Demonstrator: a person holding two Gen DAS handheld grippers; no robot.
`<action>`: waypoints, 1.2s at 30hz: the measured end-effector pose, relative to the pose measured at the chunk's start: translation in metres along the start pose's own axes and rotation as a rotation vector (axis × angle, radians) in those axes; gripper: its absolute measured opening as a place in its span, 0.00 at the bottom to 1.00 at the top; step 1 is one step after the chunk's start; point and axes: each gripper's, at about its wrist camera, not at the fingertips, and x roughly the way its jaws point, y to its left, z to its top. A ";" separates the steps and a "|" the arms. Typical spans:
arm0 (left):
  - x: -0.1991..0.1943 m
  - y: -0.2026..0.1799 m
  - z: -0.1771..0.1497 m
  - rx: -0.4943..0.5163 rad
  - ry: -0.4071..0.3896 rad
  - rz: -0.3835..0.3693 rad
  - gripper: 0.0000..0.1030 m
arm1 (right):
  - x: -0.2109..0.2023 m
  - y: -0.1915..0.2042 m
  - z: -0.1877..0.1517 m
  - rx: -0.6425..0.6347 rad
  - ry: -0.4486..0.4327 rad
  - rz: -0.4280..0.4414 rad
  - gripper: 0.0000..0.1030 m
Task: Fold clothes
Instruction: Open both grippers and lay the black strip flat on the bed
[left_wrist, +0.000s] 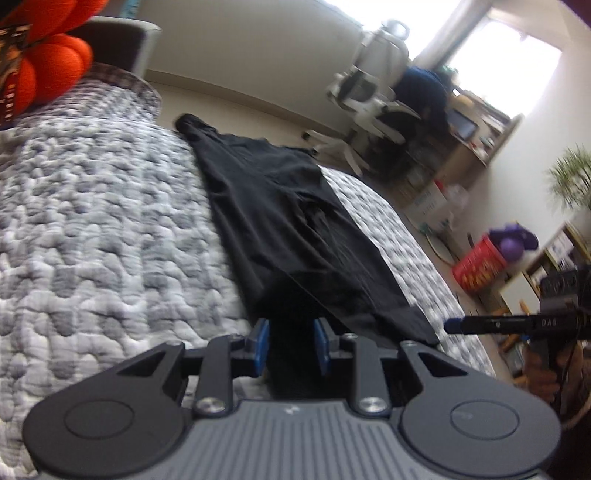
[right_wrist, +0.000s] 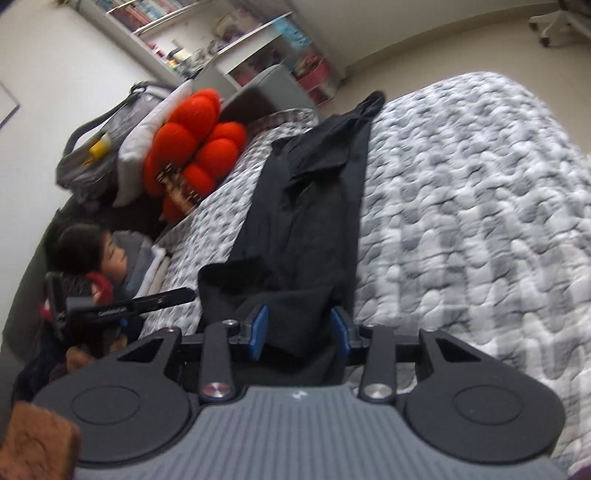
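While both views run soft with blur, the layout reads plainly enough: a black garment (left_wrist: 280, 221) lies stretched in a long, narrow strip along a bed covered by a quilt (left_wrist: 92, 221) of puffy grey-and-white stitched cells. The cloth looks thin and matte, creased into shallow folds, tapering to a bunched tip at the far edge of the bed, with its near end at the near edge.

The left gripper (left_wrist: 290, 347) has its blue-padded fingers (left_wrist: 262, 343) set apart with dark fabric filling the gap between them; whether the pads actually press the cloth I cannot tell. The right gripper (right_wrist: 300, 332) shows the same: blue pads (right_wrist: 260, 330) standing apart, a fold of the garment draped between them, contact unclear. Each tool has a ribbed grey body and black round-ended linkage arms.

A lumpy orange cushion (right_wrist: 192, 140) of rounded lobes sits at the far left corner of the bed in the right wrist view. A white office chair (left_wrist: 369, 96) stands on the floor beyond the bed
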 end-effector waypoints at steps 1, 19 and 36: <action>0.003 -0.004 -0.002 0.020 0.016 -0.012 0.25 | 0.000 0.003 -0.003 -0.011 0.016 0.022 0.41; 0.041 -0.036 -0.009 0.092 -0.027 -0.016 0.74 | 0.061 0.055 -0.019 -0.249 0.065 -0.124 0.41; 0.026 -0.014 0.009 -0.024 -0.170 0.097 0.99 | 0.074 0.044 0.028 -0.166 -0.186 -0.270 0.51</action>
